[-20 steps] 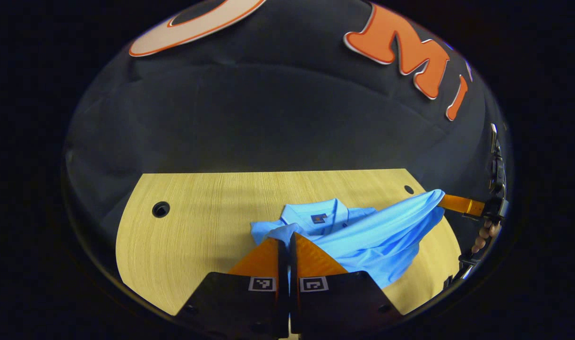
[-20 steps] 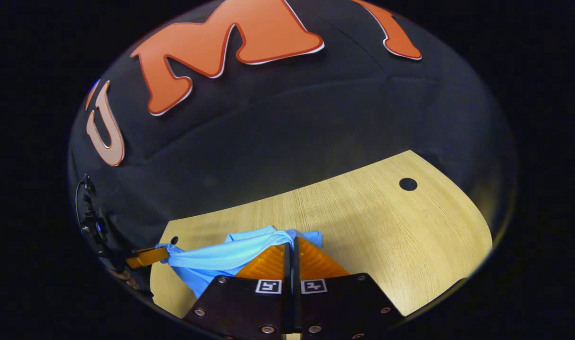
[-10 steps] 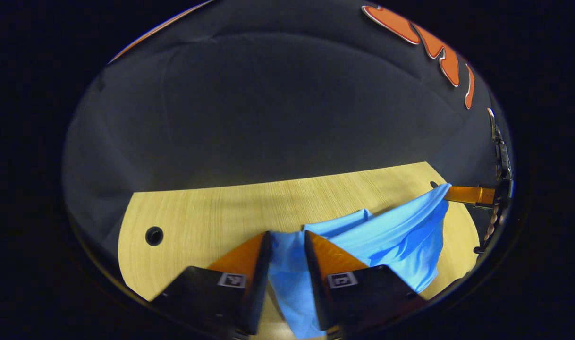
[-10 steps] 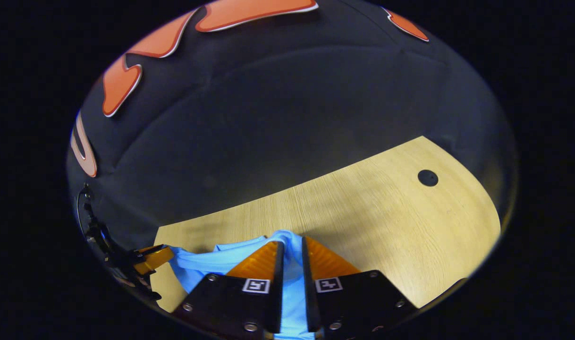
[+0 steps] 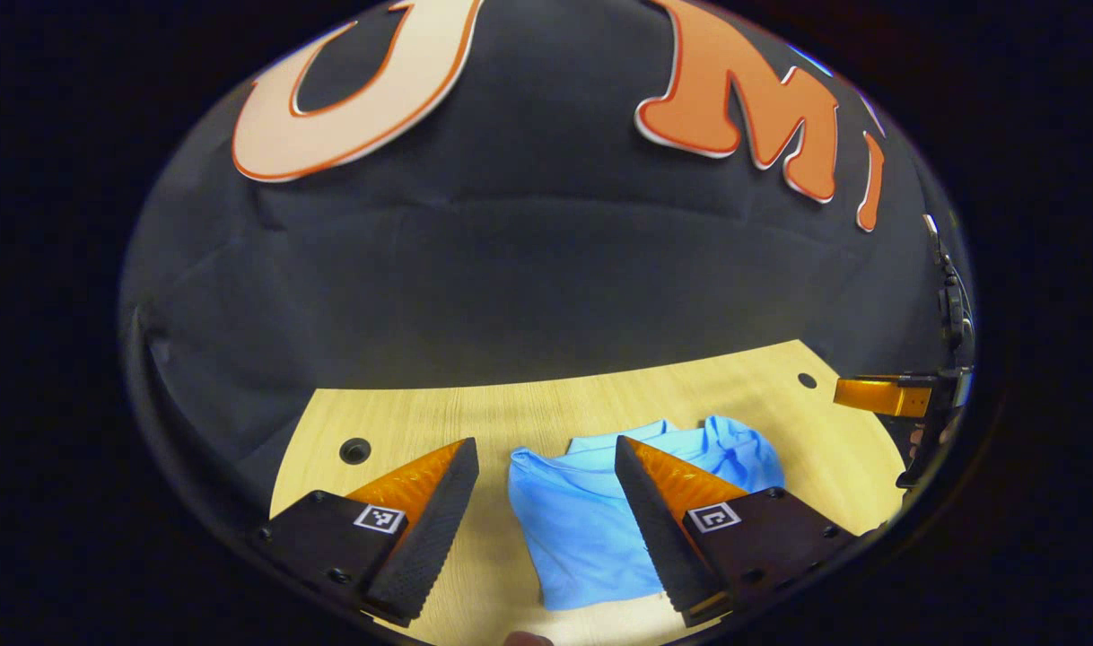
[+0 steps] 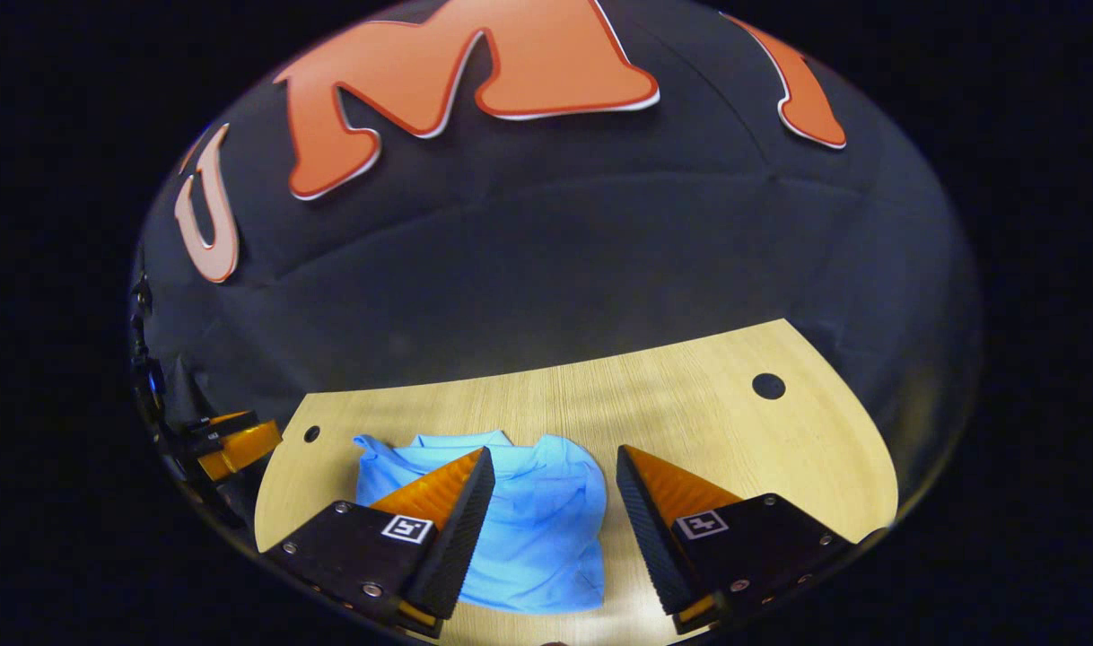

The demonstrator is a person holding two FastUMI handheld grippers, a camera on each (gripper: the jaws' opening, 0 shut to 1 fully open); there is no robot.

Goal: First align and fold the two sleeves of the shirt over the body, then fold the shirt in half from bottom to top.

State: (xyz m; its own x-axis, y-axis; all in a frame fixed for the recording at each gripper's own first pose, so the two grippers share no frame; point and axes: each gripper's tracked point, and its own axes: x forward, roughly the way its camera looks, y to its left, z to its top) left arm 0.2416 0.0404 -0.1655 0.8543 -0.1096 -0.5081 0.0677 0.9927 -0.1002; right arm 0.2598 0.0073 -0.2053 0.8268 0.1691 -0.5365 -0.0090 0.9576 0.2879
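Half a second ago both grippers held the shirt lifted and stretched between them; now it has dropped free and lies in a compact folded bundle on the desk (image 6: 690,422). The shirt (image 5: 582,520) sits near the desk's front edge, its upper layer bunched and rumpled towards the far side. The left gripper (image 5: 546,489) hangs above it with jaws spread wide, holding nothing. The right gripper (image 6: 551,498) likewise has its jaws wide apart and empty. The bottom-to-top fold looks done, though the edges seem loosely aligned.
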